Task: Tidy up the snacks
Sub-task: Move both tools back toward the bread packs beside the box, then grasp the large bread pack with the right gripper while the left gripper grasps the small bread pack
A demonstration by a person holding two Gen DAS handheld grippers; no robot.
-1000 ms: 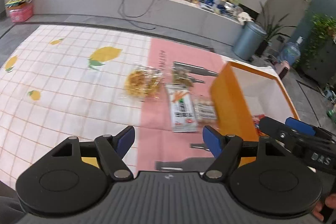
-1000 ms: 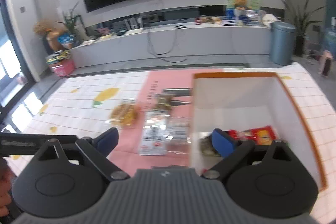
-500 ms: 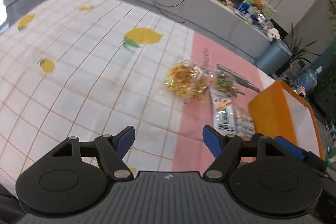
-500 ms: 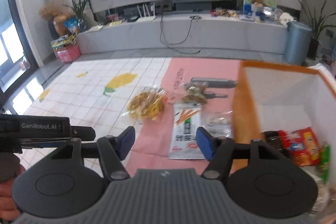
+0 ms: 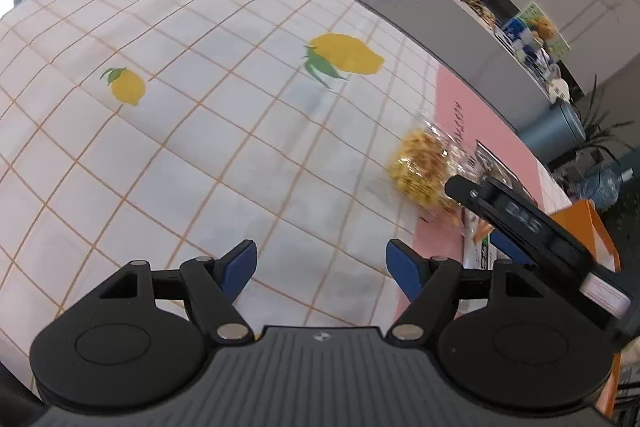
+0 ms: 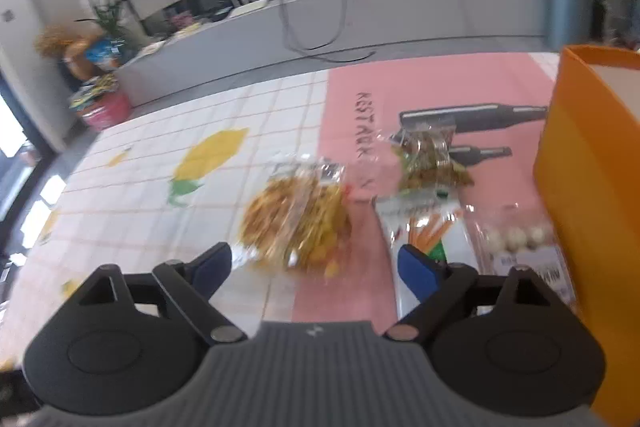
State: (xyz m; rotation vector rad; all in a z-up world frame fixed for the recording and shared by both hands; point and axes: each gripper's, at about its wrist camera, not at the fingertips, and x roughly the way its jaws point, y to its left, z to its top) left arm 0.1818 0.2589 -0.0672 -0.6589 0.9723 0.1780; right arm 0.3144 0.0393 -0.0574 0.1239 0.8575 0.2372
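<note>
Several snack packets lie on the tablecloth left of an orange box (image 6: 588, 163). A clear bag of yellow chips (image 6: 298, 217) lies just ahead of my open, empty right gripper (image 6: 314, 265). Beside it lie a white carrot-print packet (image 6: 424, 223), a clear bag of brownish snacks (image 6: 430, 159) and a packet with white balls (image 6: 516, 239). My left gripper (image 5: 322, 263) is open and empty over bare cloth, left of the chips bag (image 5: 422, 167). The right gripper's body (image 5: 520, 223) crosses the left wrist view in front of the orange box (image 5: 588, 227).
The cloth is white with orange grid lines and lemon prints (image 5: 348, 55), with a pink panel (image 6: 436, 95) under the snacks. A long grey counter (image 6: 360, 11) and a bin (image 6: 568, 7) stand beyond the table.
My right gripper moved left, away from the box and closer to the chips bag. My left gripper swung left and lower over the cloth. Both stayed open.
</note>
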